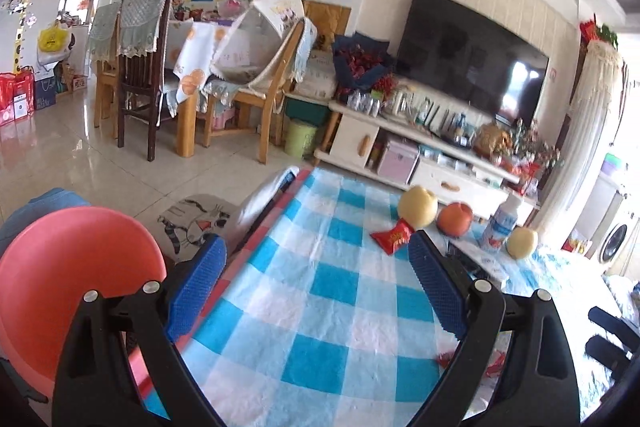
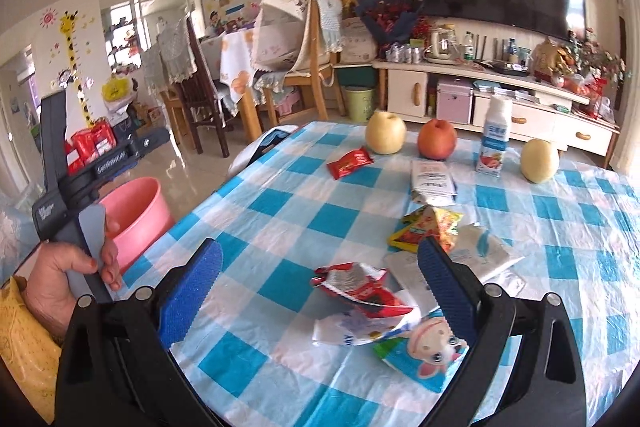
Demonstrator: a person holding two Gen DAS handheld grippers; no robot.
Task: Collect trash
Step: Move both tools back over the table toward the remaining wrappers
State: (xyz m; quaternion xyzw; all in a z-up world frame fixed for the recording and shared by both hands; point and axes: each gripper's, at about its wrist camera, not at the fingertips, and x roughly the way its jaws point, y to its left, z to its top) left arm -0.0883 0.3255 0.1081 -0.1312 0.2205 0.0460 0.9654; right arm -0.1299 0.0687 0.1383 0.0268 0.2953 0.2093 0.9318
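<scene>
**Wrappers scattered on the checked table, both claws wide open**

The left gripper (image 1: 316,255) hangs over the near left edge of the table (image 1: 320,307), its two blue fingers (image 1: 434,279) spread wide with nothing between them. The right gripper (image 2: 320,267) hangs over the near part of the same table, also spread wide and holding nothing; a torn red wrapper (image 2: 360,287) lies on the cloth between its fingers without touching either one.

The trash lies in a loose group on the blue-and-white cloth. Besides the torn red wrapper there is a cartoon-printed packet (image 2: 424,351) just in front of it, a yellow-and-red packet (image 2: 428,227) farther back, a white packet (image 2: 432,183) behind that, and some crumpled white paper (image 2: 484,251) to the right. One small red packet (image 2: 350,163) lies apart, near the far left corner.

Along the far edge stand three pieces of fruit and one bottle: a pale pear (image 2: 386,133), a red apple (image 2: 437,139), a white bottle (image 2: 494,139), and a second pale pear (image 2: 540,161).

One pink basin (image 2: 138,215) sits below the table's left edge. A hand (image 2: 68,275) grips the handle of the left gripper beside it.
</scene>
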